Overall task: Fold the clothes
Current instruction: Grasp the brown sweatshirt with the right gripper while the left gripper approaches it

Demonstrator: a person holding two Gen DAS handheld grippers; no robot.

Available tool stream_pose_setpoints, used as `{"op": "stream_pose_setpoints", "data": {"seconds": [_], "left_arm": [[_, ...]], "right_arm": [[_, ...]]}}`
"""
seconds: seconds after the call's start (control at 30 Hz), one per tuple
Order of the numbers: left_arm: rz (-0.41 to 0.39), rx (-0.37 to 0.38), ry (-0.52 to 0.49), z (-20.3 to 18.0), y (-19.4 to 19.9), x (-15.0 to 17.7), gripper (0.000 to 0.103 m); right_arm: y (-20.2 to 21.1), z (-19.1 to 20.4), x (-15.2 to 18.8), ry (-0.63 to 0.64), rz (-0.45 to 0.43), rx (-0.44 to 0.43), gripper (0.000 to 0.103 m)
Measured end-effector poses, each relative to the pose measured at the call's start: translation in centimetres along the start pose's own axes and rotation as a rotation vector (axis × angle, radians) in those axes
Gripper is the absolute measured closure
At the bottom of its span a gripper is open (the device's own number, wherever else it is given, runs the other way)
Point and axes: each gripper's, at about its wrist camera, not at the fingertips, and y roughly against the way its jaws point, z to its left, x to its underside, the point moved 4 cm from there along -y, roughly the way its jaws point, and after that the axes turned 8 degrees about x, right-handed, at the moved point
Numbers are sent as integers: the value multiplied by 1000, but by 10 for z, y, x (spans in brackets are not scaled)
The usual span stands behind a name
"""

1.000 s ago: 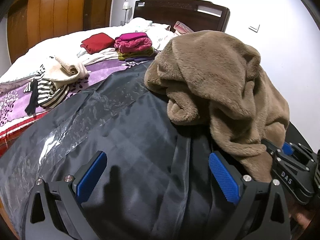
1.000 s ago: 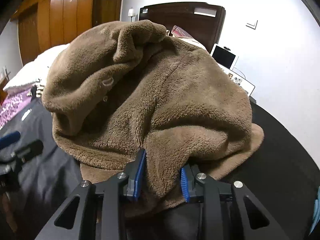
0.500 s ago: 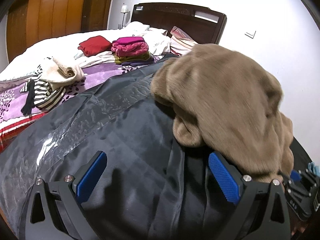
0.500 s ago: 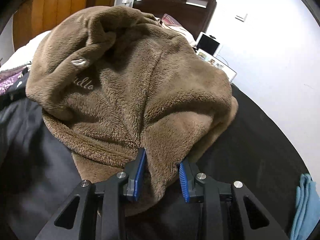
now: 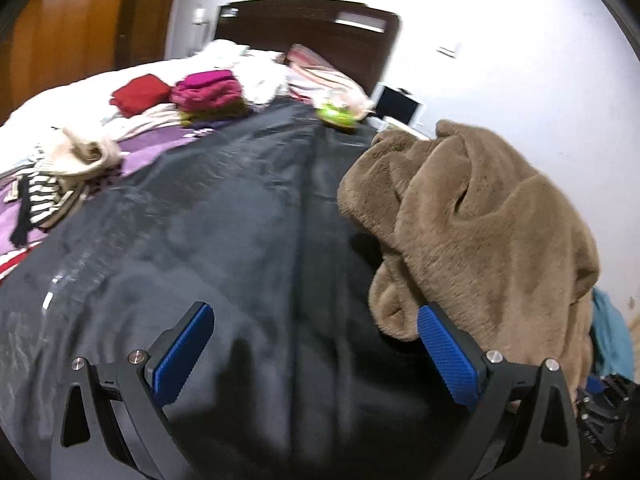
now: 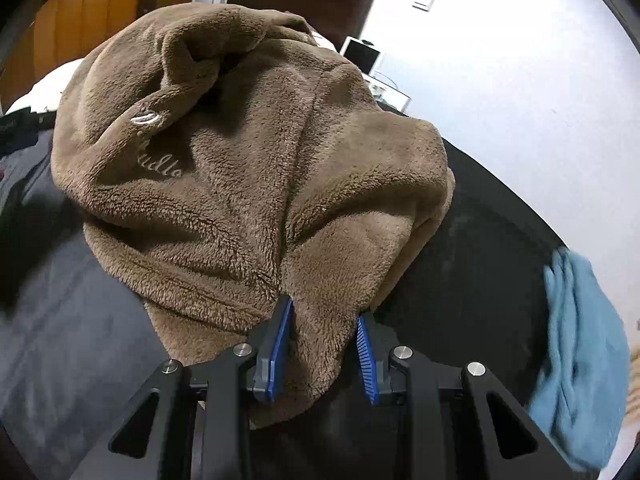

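Bedroom setting: a bed is carrying a dark grey sheet (image 5: 224,240) as the working surface, with a dark wooden headboard (image 5: 308,36) far ahead of the left tool and a white wall to its right.

Right tool (image 6: 324,344) is clenching a fold of the brown fleece garment (image 6: 248,152); the blue pads (image 6: 280,344) are pressing the fabric from both sides. The garment is bunching up directly ahead of this tool and filling most of its view; pale embroidered lettering is showing on its left part. A light blue cloth (image 6: 580,360) is lying to the right of this tool.

Left tool (image 5: 316,356) is standing released, jaws wide apart, nothing between them, over the sheet. The garment (image 5: 480,232) is hanging ahead and to its right, its lower edge just beside the right finger.

Ahead-left of the left tool: folded pink stack (image 5: 208,88), red item (image 5: 140,94), striped clothing (image 5: 44,200).
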Motion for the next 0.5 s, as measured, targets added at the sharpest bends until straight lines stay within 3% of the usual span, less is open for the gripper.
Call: {"op": "stream_pose_setpoints", "data": {"seconds": [0.27,0.5], "left_arm": [[-18,83,-165,-67,23,-6,1],[27,157,-263,-123,17,-7,1]], "right_arm": [[39,-26,61,-57,20,-1,71],[56,-40,87,-90,12,-25,71]]}}
